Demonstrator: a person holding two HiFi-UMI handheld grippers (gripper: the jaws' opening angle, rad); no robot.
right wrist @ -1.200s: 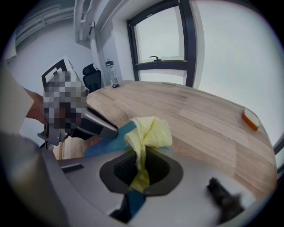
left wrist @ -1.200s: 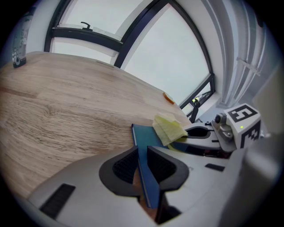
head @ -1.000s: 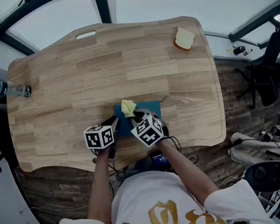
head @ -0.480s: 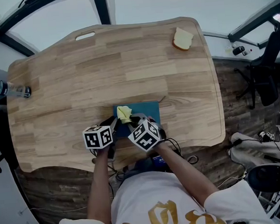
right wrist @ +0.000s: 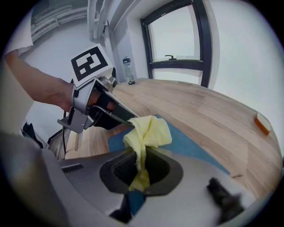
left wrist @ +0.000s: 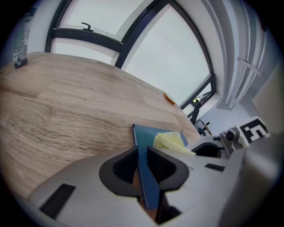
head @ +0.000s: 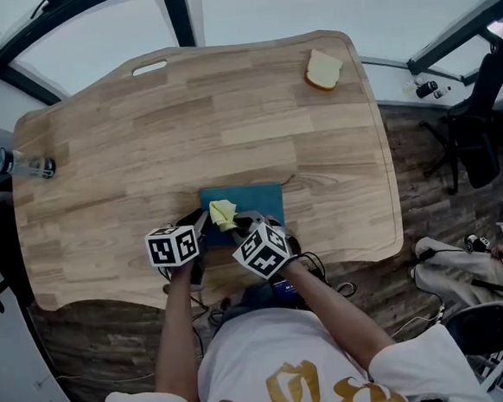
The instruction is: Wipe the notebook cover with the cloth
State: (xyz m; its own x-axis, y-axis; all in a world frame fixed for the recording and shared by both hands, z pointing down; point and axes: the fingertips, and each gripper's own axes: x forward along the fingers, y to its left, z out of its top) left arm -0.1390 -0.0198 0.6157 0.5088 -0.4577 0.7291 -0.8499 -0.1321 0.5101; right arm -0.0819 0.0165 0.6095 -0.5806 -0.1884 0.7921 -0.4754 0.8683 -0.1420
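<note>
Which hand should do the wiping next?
The right gripper: it pinches the yellow cloth over the blue notebook, while the left gripper clamps the notebook's edge, steadying it.

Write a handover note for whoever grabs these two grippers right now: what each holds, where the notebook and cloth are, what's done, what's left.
Left gripper: shut on the blue notebook at its near left edge; the notebook lies on the table.
Right gripper: shut on the yellow cloth, bunched over the cover's left part.
Done: both grips set.
Left: likely sweep the cloth across the bare cover to the right.
</note>
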